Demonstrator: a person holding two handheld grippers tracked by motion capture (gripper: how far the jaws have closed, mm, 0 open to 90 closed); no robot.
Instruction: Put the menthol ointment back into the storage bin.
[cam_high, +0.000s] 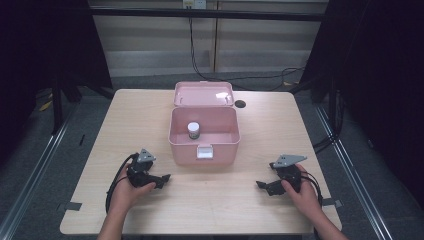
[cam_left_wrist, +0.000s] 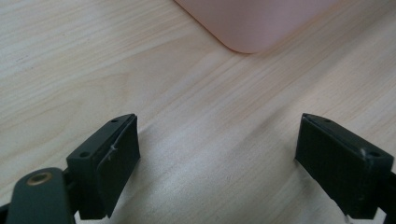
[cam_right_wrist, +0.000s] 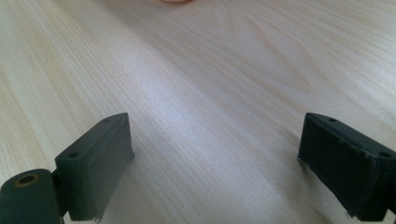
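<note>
On the wooden table (cam_high: 250, 200), an open pink box (cam_high: 203, 145) holding a jar (cam_high: 193, 130) sits between both grippers' wide, empty jaws.

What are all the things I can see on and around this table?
Light wooden table: one, pale wood, centre of the high view.
Pink plastic box: one, pink, mid-table, hinged lid open and lying back.
Small white-capped jar: one, white lid and dark label, upright inside the box.
Black cables: several, black, on the floor behind the table.
Left gripper: one, black, jaws open above bare wood near a box corner.
Right gripper: one, black, jaws open above bare wood.
Hands: two, each holding a gripper.
</note>
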